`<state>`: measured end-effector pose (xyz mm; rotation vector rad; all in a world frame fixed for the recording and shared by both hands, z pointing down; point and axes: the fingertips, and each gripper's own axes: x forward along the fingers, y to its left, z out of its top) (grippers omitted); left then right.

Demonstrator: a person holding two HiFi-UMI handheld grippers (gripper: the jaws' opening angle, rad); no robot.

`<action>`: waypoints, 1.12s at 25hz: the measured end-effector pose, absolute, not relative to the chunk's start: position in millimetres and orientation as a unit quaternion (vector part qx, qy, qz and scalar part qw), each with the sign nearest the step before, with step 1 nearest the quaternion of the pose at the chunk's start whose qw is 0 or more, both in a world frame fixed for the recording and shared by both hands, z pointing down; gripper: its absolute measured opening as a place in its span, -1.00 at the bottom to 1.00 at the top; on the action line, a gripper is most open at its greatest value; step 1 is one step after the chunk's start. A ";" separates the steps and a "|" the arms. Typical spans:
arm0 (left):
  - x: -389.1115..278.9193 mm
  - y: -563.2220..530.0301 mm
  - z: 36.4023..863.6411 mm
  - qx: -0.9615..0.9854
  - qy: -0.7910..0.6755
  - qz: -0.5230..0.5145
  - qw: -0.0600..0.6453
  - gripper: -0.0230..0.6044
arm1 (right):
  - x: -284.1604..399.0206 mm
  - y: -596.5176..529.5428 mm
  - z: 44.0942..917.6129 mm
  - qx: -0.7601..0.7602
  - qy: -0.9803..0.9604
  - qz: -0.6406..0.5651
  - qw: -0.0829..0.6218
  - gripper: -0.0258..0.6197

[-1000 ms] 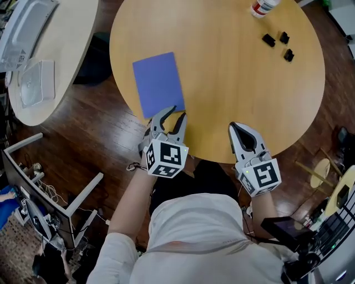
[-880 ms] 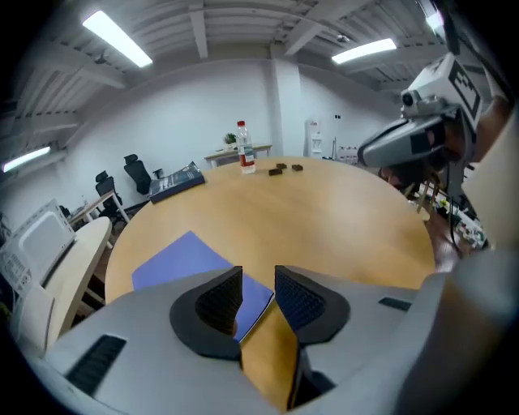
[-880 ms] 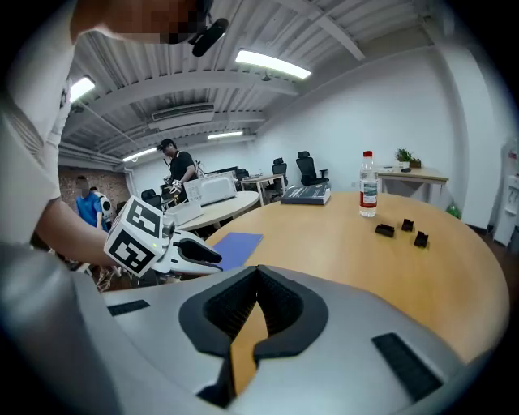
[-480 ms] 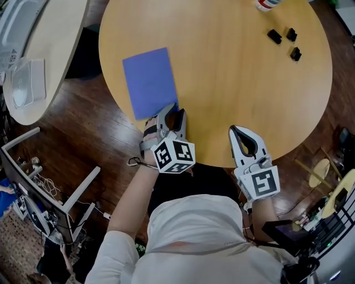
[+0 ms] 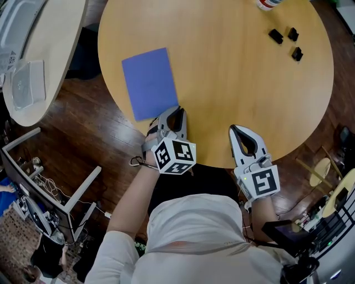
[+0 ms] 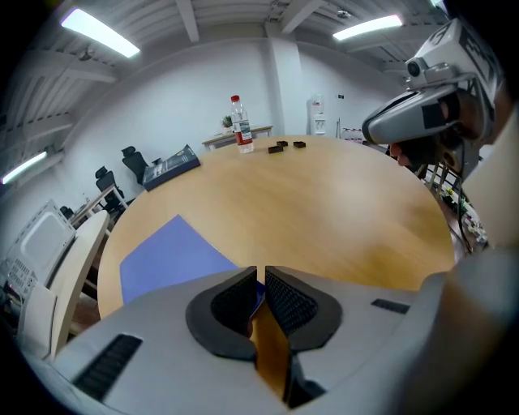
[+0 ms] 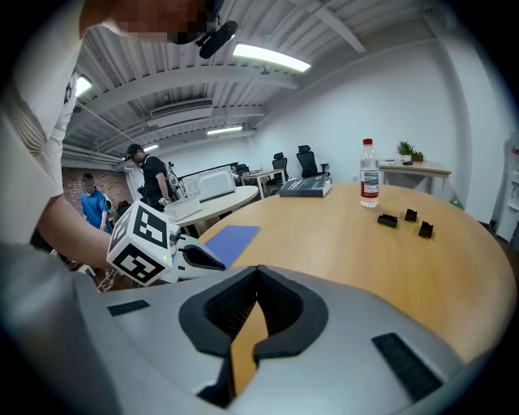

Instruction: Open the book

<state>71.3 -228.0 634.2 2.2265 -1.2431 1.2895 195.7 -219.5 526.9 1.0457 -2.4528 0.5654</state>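
Observation:
A thin blue book (image 5: 148, 82) lies shut and flat near the left front edge of the round wooden table (image 5: 238, 83). My left gripper (image 5: 171, 110) sits at the book's near right corner. Its jaws are closing, and in the left gripper view a sliver of the blue corner (image 6: 258, 293) shows between the pads of the left gripper (image 6: 261, 271). My right gripper (image 5: 233, 128) rests at the table's front edge, away from the book, shut with nothing in it. In the right gripper view the book (image 7: 229, 241) lies beyond the left gripper (image 7: 207, 261).
A water bottle (image 5: 266, 4) and three small black pieces (image 5: 285, 41) stand at the table's far right. A second pale table (image 5: 33, 55) with a clear box is at the left. People stand in the background of the right gripper view.
The left gripper came down onto the book's near corner and its jaws closed from wide open to a narrow gap. The right gripper stayed put.

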 end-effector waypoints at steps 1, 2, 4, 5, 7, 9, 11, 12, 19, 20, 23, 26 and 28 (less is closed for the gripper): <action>71.5 -228.5 634.6 0.770 -0.433 0.445 0.145 -0.81 | 196.2 -218.7 528.9 0.372 -0.882 0.201 0.209 -0.91; 71.3 -229.2 634.1 0.770 -0.437 0.441 0.148 -0.86 | 196.1 -217.8 530.6 0.369 -0.883 0.200 0.211 -0.91; 70.0 -230.8 630.3 0.769 -0.446 0.431 0.153 -0.88 | 193.8 -216.5 531.3 0.369 -0.882 0.203 0.212 -0.91; 69.6 -231.4 627.5 0.770 -0.451 0.425 0.156 -0.89 | 192.1 -216.1 530.6 0.370 -0.881 0.206 0.210 -0.91; 70.3 -233.5 620.4 0.773 -0.460 0.406 0.164 -0.89 | 189.5 -215.4 530.0 0.367 -0.882 0.207 0.209 -0.91; 71.9 -237.6 609.9 0.778 -0.471 0.378 0.173 -0.89 | 187.8 -215.2 531.2 0.360 -0.886 0.202 0.211 -0.91; 71.6 -242.2 594.7 0.783 -0.485 0.342 0.189 -0.89 | 184.7 -216.0 531.4 0.352 -0.890 0.197 0.212 -0.91; 70.0 -244.6 584.4 0.785 -0.492 0.320 0.198 -0.89 | 182.1 -216.7 530.4 0.349 -0.892 0.196 0.211 -0.91; 9.3 -241.2 502.1 0.762 -0.570 0.114 0.286 -0.89 | 146.3 -215.2 517.7 0.327 -0.903 0.195 0.200 -0.91; -4.2 -237.0 494.9 0.751 -0.582 0.095 0.296 -0.89 | 139.9 -213.6 516.3 0.320 -0.906 0.191 0.200 -0.91; -42.3 -222.4 478.2 0.727 -0.615 0.066 0.299 -0.89 | 121.0 -209.6 509.9 0.303 -0.914 0.187 0.193 -0.91; -75.4 -207.5 473.5 0.703 -0.641 0.059 0.301 -0.89 | 103.9 -207.5 504.3 0.296 -0.918 0.185 0.190 -0.91; -95.5 -198.2 476.8 0.686 -0.655 0.056 0.311 -0.89 | 95.4 -205.6 502.5 0.291 -0.920 0.182 0.191 -0.91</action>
